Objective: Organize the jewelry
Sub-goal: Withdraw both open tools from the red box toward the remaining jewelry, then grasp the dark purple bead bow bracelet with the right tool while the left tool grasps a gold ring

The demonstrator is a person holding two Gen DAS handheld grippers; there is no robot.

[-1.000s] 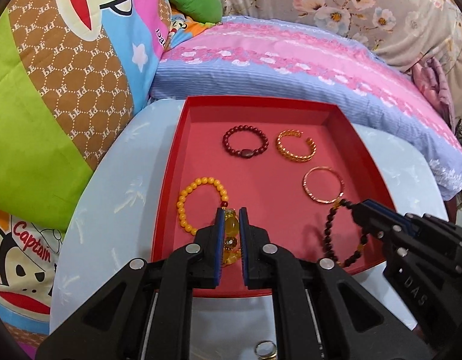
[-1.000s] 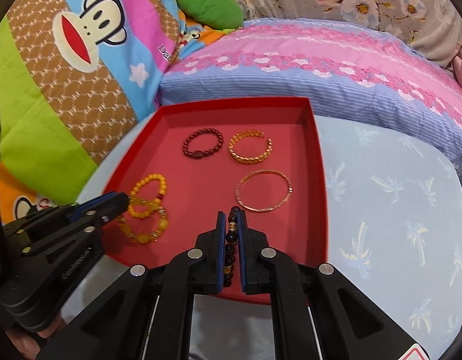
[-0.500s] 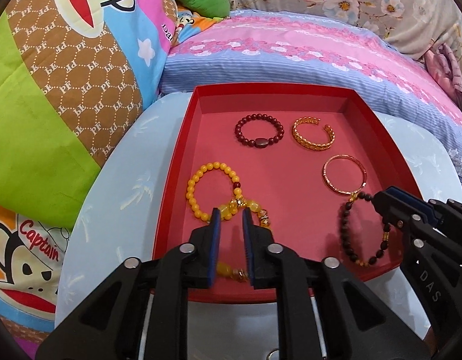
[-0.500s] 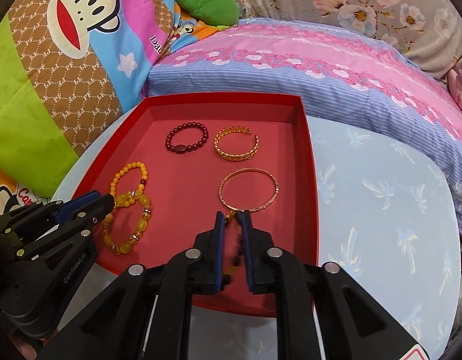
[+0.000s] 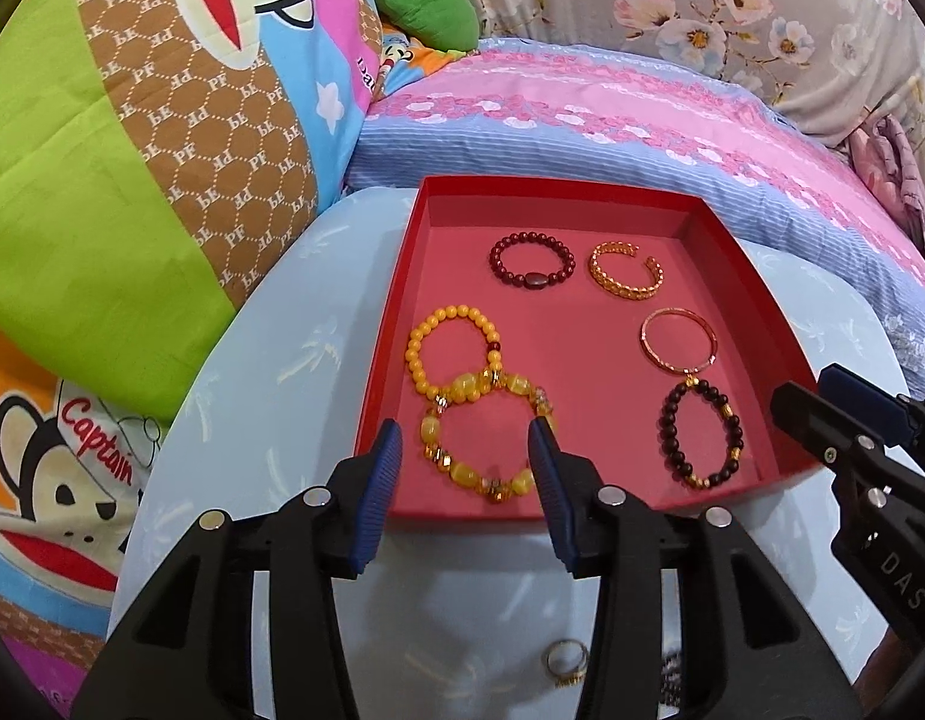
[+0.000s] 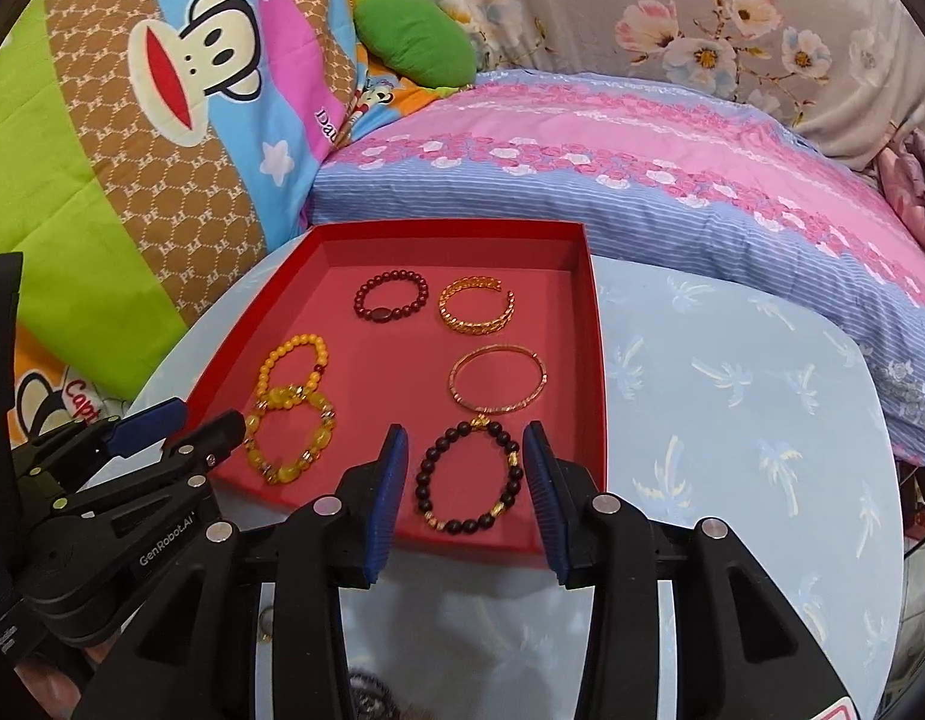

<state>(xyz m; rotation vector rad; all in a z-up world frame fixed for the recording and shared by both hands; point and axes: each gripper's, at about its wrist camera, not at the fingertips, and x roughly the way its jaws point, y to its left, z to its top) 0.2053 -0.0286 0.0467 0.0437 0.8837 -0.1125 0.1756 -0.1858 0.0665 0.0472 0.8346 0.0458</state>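
Observation:
A red tray on the pale blue table holds several bracelets. A chunky amber bracelet lies flat near its front left, overlapping a yellow bead bracelet. My left gripper hangs above it, jaws opening, pads clear of it. A dark bead bracelet with gold spacers lies at the front right of the tray, touching a thin rose-gold bangle. Over it my right gripper is opening, also not touching. Each gripper shows at the edge of the other's view: left gripper, right gripper.
A dark red bracelet and a gold cuff lie at the tray's back. A small ring and some dark beads sit on the table below the grippers. Pillows and a cartoon quilt crowd the table's far and left sides.
Both grippers were shut on their bracelets a second ago. Each has let go and spread its jaws, and both have drawn back toward the tray's front; the bracelets now lie flat.

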